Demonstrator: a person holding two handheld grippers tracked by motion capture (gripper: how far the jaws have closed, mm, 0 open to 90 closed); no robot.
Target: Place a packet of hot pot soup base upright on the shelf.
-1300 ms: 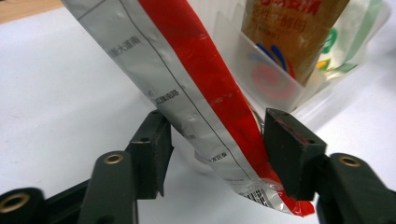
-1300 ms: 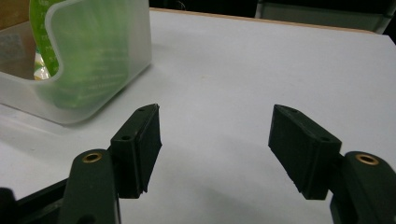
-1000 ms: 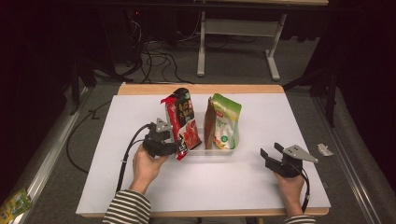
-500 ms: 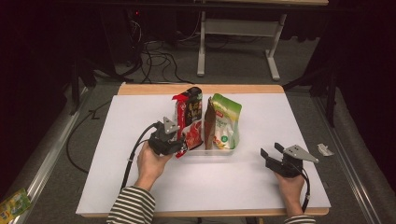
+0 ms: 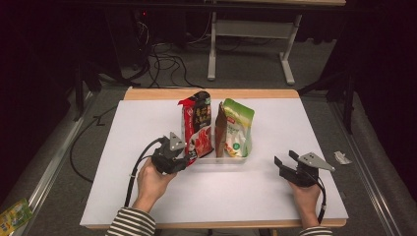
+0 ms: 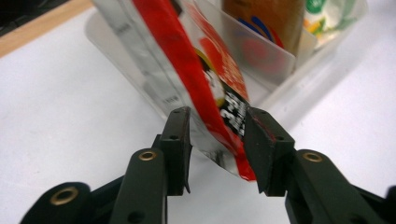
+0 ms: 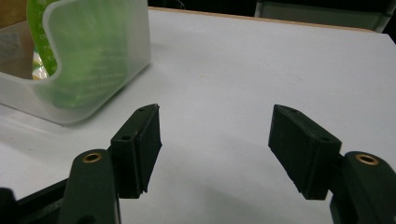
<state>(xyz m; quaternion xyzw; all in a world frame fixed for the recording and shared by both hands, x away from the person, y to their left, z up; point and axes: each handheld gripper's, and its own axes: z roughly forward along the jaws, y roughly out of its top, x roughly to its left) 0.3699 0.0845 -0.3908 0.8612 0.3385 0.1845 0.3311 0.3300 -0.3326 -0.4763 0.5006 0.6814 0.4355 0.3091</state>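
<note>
While its jaws close, the left claw (image 6: 217, 144) grips the red pouch's (image 6: 205, 79) lower corner.

The clear plastic bin (image 5: 216, 160) stands mid-table and blocks the direct line between the left gripper (image 5: 186, 158) and the right gripper (image 5: 284, 165). Upright in it, the red snack pouch (image 5: 197, 125), brown pouch (image 5: 220, 129) and green pouch (image 5: 239, 129) crowd together. White tabletop (image 5: 305, 123) right of the bin lies open; so does the near edge strip and the left side.
</note>
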